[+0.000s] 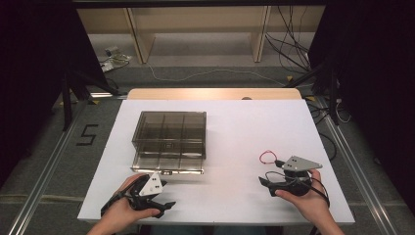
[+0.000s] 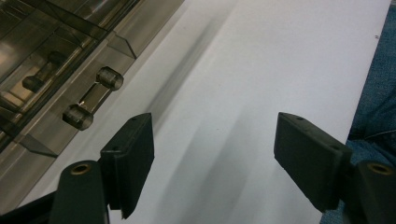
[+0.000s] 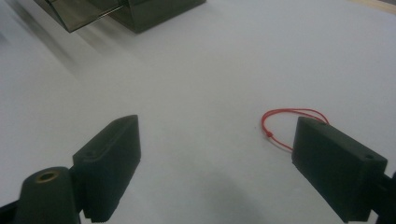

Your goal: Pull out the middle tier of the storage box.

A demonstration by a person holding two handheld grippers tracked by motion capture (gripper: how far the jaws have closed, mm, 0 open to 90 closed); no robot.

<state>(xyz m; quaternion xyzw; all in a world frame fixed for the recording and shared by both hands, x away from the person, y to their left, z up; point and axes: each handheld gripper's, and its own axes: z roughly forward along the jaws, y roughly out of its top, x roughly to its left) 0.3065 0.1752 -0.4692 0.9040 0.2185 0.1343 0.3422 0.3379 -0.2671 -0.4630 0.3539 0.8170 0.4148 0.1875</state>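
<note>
A: On the white bench (image 1: pixel 235 196), both tongs, left (image 2: pixel 212 154) and right (image 3: pixel 215 163), stand wide and hold nothing.

B: Yes; the red loop (image 3: pixel 289 122) lies just beside the right tongs, thin and flat, so the pads may slide over it.

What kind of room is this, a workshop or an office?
Likely a lab set up for recording hand work. A white table stands between black curtains, loose cables run over the floor, and a person holds wired tongs by a clear box.

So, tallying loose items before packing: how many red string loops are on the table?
1. The red string loop lies on the white table, just ahead of the right gripper; none visible in the box.
</note>
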